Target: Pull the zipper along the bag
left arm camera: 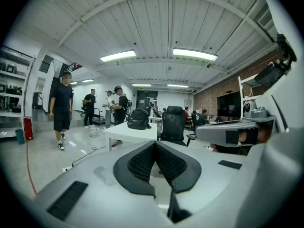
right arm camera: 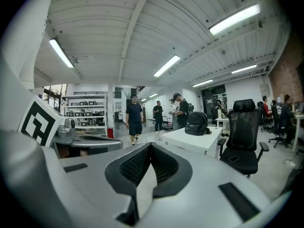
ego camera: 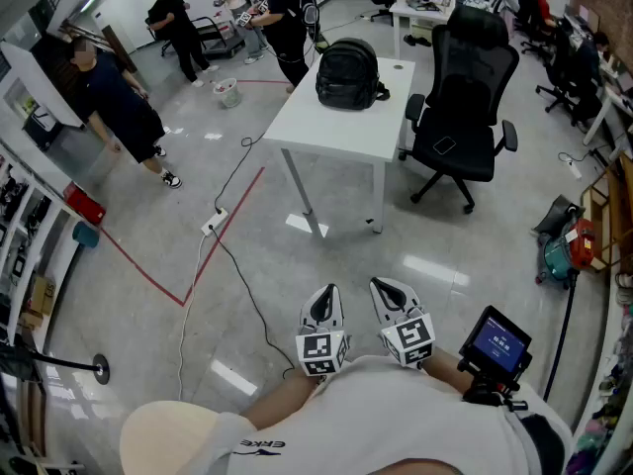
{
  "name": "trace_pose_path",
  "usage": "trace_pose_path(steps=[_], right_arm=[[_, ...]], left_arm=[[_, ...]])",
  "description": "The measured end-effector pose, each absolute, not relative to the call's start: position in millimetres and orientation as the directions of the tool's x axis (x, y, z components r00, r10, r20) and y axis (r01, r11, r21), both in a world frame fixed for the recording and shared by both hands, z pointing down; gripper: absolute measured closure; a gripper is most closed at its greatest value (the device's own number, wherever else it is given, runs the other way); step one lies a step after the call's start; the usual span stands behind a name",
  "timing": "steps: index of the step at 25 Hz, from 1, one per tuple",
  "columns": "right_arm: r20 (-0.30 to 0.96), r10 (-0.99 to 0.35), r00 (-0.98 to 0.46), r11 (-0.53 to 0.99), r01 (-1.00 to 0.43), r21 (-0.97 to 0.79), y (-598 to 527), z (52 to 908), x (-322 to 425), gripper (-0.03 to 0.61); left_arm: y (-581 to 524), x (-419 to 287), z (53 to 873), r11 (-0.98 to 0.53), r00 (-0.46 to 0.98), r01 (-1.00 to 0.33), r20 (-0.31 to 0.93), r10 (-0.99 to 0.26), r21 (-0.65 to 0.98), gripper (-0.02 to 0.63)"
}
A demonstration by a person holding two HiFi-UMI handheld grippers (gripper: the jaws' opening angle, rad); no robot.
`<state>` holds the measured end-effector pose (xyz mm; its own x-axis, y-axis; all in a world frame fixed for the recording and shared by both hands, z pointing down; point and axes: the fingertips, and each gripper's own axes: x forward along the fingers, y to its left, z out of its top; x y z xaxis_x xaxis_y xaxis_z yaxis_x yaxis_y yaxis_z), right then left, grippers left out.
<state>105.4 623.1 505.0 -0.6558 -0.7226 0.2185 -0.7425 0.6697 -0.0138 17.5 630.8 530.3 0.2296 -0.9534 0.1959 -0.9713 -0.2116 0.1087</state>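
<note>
Open office, glossy grey floor (ego camera: 297, 265). A white table (ego camera: 336, 127) stood well ahead of the person. A black backpack (ego camera: 347, 73) sat upright at its far end, with a black office chair (ego camera: 463, 107) just beside the table. The left gripper (ego camera: 327, 295) and right gripper (ego camera: 383, 287) were side by side near the person's chest, well apart from the backpack. Both pairs of jaws were pressed together, nothing between them.

The bag (ego camera: 347, 73) seems faintly shiny cloth, the table (ego camera: 336, 127) smooth and matt, the floor (ego camera: 415, 226) glossy.
</note>
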Motion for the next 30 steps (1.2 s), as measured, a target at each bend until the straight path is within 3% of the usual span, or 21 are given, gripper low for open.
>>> trace_pose_path(steps=[19,30], right_arm=[[0.196,-0.738,-0.646,0.653,-0.756,-0.035,622,502,115,0.575],[0.199,-0.776,-0.599,0.603,-0.796,-0.042,607,500,162,0.575]], left_arm=[[627,27,533,-0.224,0.245,-0.967,0.206,-0.947,0.120,0.611],[608,73,530,-0.278,0.298,-0.953,0.215,-0.930,0.116,0.611]])
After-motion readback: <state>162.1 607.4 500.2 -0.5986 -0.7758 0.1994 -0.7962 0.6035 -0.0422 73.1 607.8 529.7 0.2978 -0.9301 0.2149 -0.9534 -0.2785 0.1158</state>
